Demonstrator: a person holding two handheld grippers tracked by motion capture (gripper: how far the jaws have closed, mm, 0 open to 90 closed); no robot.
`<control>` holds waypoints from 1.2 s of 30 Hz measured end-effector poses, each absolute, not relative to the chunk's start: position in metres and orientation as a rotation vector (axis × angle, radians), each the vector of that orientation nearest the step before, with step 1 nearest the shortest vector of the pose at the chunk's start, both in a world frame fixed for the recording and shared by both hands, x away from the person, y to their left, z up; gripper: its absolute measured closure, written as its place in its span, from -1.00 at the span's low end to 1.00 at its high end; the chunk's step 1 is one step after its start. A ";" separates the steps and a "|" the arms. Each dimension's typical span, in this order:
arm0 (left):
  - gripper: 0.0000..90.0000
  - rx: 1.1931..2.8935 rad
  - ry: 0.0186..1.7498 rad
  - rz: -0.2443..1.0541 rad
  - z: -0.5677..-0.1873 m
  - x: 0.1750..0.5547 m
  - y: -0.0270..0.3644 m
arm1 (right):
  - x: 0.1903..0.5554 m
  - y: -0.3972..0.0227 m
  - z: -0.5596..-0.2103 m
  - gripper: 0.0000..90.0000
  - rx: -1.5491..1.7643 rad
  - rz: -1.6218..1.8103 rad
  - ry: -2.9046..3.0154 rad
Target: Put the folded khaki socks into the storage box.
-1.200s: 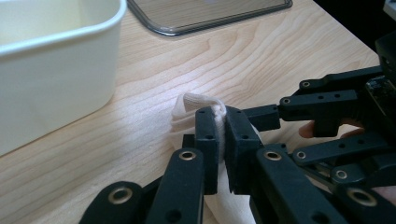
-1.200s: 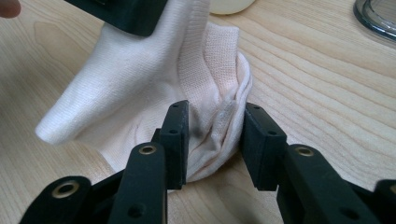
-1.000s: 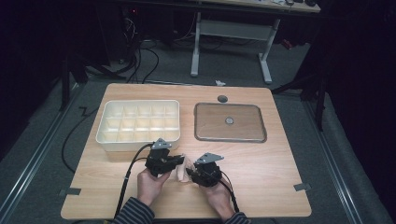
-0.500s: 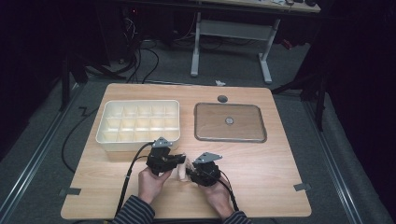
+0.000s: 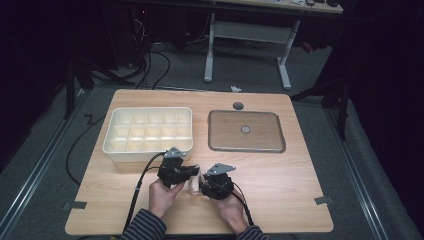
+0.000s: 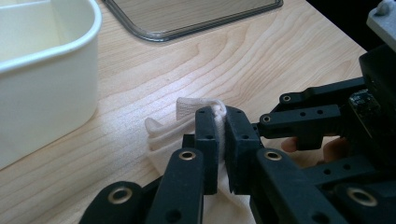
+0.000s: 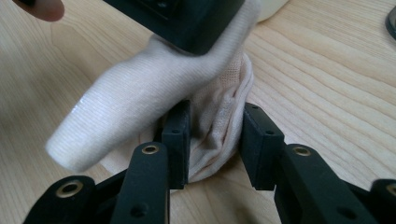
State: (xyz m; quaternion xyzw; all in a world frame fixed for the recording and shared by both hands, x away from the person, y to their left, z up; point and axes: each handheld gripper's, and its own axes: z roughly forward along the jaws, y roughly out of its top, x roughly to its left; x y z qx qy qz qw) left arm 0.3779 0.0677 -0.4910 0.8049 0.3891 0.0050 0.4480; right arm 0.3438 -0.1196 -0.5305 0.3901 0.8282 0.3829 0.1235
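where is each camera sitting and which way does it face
High view: fixed above the person's side, looking forward and down on the table; both forearms and hands enter from the bottom.
Left gripper view: rides the left hand-held gripper, looking along its jaws, shut on the white sock, toward the cream divided box.
Right gripper view: rides the right hand-held gripper, jaws pressing the bunched sock.
Shared: all three show the sock; the high and left views share the box and grey lid.
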 end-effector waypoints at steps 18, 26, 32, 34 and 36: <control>0.89 2.040 0.977 0.060 -0.499 0.383 0.067 | 0.333 -0.130 -0.515 0.26 1.152 1.144 2.346; 0.89 2.059 0.978 0.073 -0.502 0.383 0.064 | 0.311 -0.140 -0.501 0.34 1.068 1.228 2.338; 0.89 2.066 0.973 0.084 -0.504 0.383 0.061 | 0.304 -0.129 -0.498 0.36 1.002 1.228 2.374; 0.89 2.066 0.974 0.084 -0.504 0.383 0.061 | 0.306 -0.124 -0.500 0.38 0.992 1.211 2.392; 0.89 2.066 0.975 0.084 -0.504 0.383 0.061 | 0.309 -0.121 -0.502 0.42 0.993 1.204 2.401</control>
